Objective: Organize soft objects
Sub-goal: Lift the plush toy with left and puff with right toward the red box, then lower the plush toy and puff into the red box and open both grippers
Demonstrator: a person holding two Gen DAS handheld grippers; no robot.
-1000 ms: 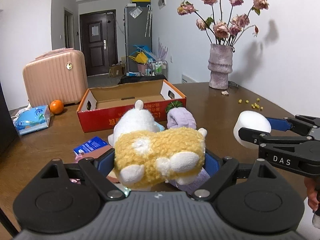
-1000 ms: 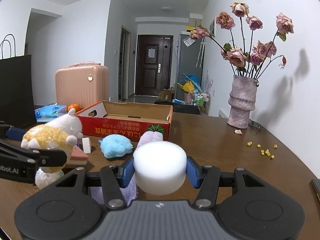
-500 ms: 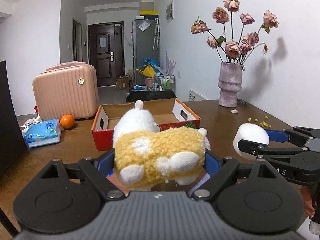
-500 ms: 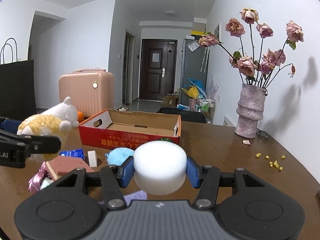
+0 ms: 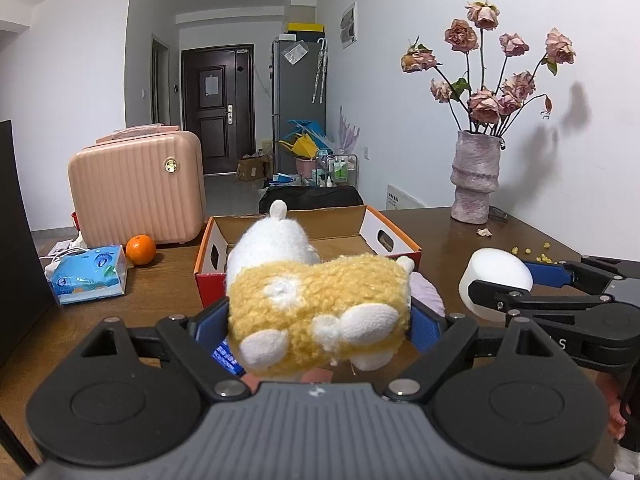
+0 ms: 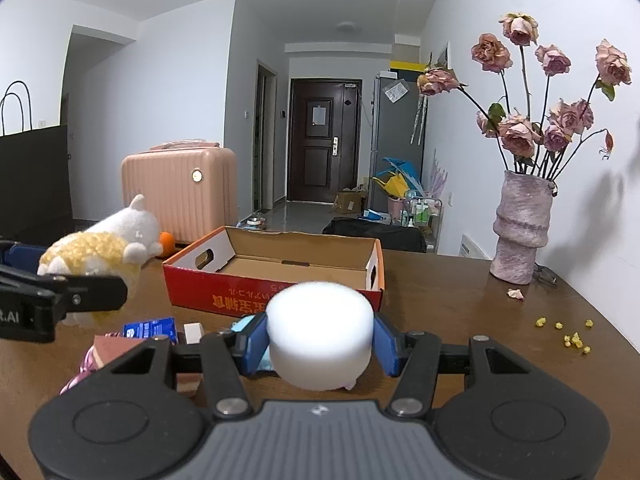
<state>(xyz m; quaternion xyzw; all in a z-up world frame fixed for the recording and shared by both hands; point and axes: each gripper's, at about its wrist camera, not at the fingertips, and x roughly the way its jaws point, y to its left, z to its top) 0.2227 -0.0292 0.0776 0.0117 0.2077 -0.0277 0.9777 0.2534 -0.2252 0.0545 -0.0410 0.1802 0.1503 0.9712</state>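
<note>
Two tongs, both loaded. From the left wrist, the left tongs (image 5: 318, 322) are spread wide yet pinching a plush (image 5: 320, 304), yellow-bodied with a white head, blue pads pressed into its flanks. It hangs above the table (image 5: 168, 280), head pointing toward the box (image 5: 312, 236), a red carton with its top open that sits just beyond it. A lilac soft thing (image 5: 426, 290) peeks out at the plush's right side. Off to the right, the right tongs (image 5: 516, 280) reach in from the edge, clamped on a white foam puck (image 5: 494, 272). Left of the box lie an orange (image 5: 140, 249), a tissue pack (image 5: 89, 274) and a pink suitcase (image 5: 136, 188). At the far right stands a vase (image 5: 476, 178) of dried roses, with yellow crumbs (image 5: 528, 250) scattered near it.

Over to the right wrist: the puck (image 6: 319, 336) fills the middle, squeezed between the blue pads, carried clear of the table (image 6: 460, 304). The box (image 6: 276, 276) lies straight ahead, its inside bare cardboard. At the left the plush (image 6: 100, 248) rides in the left tongs (image 6: 96, 268), level with the box's near wall and apart from it. Below it on the table lie a blue packet (image 6: 150, 328), a small pale block (image 6: 193, 332), a brown block (image 6: 116, 346) and a pink ribbon (image 6: 82, 368). A sliver of light blue (image 6: 242, 325) shows just behind the left pad.
</note>
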